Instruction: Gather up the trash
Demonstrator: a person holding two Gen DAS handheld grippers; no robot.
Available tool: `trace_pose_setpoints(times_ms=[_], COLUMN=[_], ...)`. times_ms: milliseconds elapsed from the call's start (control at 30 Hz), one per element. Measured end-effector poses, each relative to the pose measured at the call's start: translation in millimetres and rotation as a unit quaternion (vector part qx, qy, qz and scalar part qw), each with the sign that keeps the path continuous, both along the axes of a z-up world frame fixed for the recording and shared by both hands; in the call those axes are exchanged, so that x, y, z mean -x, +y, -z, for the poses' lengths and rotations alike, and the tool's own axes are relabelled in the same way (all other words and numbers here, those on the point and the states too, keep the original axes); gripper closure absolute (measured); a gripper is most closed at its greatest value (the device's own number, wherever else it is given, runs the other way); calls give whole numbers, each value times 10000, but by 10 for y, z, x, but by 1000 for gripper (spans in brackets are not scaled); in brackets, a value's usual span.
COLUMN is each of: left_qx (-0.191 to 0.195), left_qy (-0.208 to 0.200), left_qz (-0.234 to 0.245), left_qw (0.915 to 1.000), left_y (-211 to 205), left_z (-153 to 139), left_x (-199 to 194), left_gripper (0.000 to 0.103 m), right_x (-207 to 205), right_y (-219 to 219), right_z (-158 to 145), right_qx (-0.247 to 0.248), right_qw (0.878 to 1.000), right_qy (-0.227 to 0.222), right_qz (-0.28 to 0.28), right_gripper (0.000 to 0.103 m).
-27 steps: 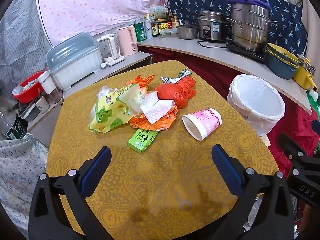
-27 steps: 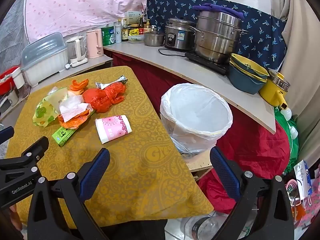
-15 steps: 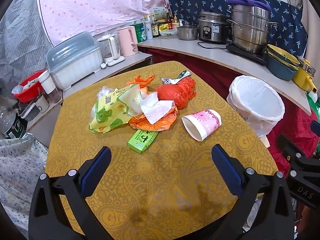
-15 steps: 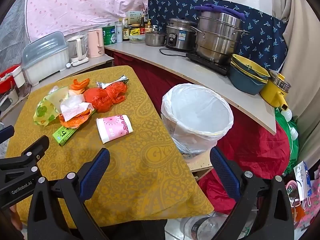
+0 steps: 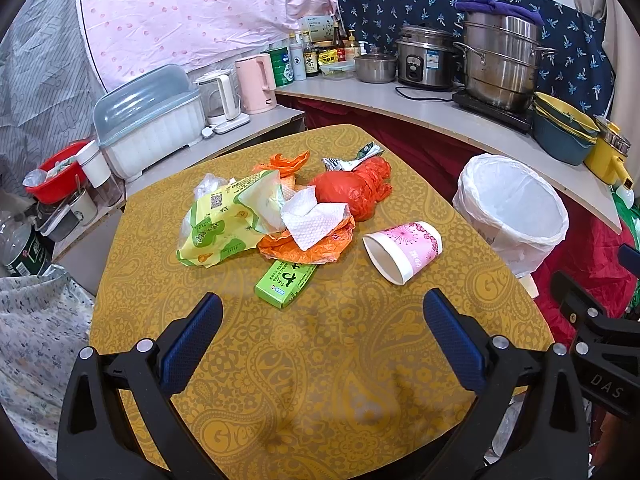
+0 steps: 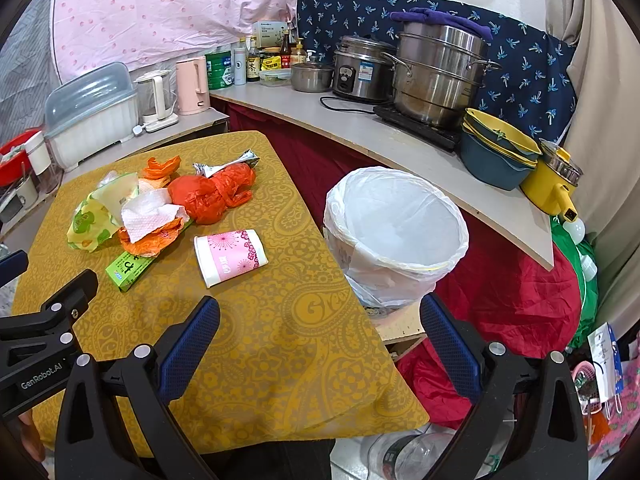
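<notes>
Trash lies on a table with a yellow patterned cloth (image 5: 320,380): a pink paper cup (image 5: 404,250) on its side, a green box (image 5: 286,280), a white tissue (image 5: 314,222) on orange wrappers, a yellow-green packet (image 5: 224,222), a red plastic bag (image 5: 352,188). A white-lined bin (image 5: 516,208) stands right of the table, also in the right wrist view (image 6: 396,232). My left gripper (image 5: 322,320) is open and empty, near the table's front edge, short of the green box. My right gripper (image 6: 318,322) is open and empty, over the table's right edge near the cup (image 6: 230,256).
A counter (image 6: 400,140) behind the bin holds steel pots, a rice cooker, stacked bowls and a yellow pot. A side shelf at the back left holds a lidded dish rack (image 5: 152,120), kettles and bottles. Red cloth (image 6: 512,280) hangs below the counter.
Both views have shifted only slightly; the trash and bin lie as before. Both grippers stay open and empty.
</notes>
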State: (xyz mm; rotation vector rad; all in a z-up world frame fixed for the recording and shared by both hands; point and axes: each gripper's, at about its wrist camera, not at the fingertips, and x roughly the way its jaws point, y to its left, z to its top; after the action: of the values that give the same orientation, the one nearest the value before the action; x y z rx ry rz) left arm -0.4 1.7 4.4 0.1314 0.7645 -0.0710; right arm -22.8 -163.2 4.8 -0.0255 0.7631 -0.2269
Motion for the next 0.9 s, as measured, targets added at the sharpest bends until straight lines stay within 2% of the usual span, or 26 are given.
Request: trace_pose_setpoints(times_ms=[900], left_qx=[28], left_qy=[-44], left_qz=[42], left_qw=[10000], left_y=[-41], left_z=[-15], left_x=[-19], left_gripper=[7], right_x=[-64], right_y=[33], right_z=[55], right_qx=[-9], right_qw=[10000], right_qy=[52], right_qz=[9], right_gripper=[7])
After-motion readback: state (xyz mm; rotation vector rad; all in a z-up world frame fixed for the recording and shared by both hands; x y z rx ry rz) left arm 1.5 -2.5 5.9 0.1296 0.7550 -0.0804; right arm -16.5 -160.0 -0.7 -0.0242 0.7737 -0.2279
